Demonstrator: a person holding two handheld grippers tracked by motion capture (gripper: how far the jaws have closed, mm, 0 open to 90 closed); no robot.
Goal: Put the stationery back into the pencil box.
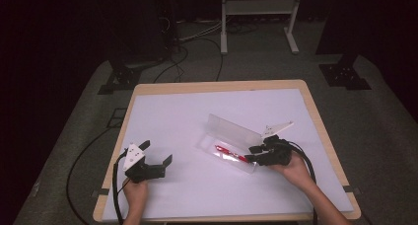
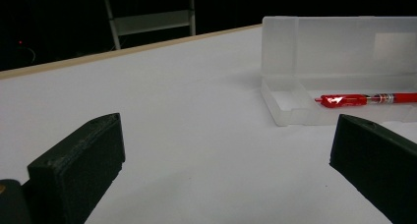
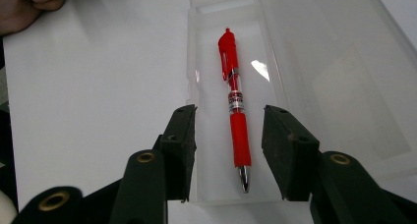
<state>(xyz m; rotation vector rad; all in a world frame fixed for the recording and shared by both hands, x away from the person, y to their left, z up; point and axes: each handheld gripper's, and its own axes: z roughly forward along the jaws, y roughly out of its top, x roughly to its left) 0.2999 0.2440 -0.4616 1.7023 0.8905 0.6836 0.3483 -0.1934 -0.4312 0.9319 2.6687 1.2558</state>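
Looking along the right gripper (image 3: 228, 150) in its own view, the two black jaws stand apart on either side of the red pen (image 3: 235, 113), their pads clear of the barrel, so nothing is gripped. The pen lies flat in the tray of the clear plastic pencil case (image 3: 206, 71), metal tip toward the camera and clip end away. This view alone makes out the pen's clear middle section and rubber grip; at its top left corner it also catches part of the person's other hand (image 3: 29, 3).

The left gripper view shows the left gripper (image 2: 226, 155) with jaws spread wide over the bare white surface (image 2: 187, 101), empty, and shows the case from the side: the lid (image 2: 344, 44) stands upright behind the tray, and the pen's clip end points toward the tray's near end.

From the high view, the left gripper (image 1: 156, 156) rests near the front left of the surface, well apart from the case (image 1: 231, 136), while the right gripper (image 1: 252, 154) sits at the case's right end. Beyond the surface, cables (image 1: 192, 47) and a metal stand (image 1: 259, 18) occupy the dark floor.
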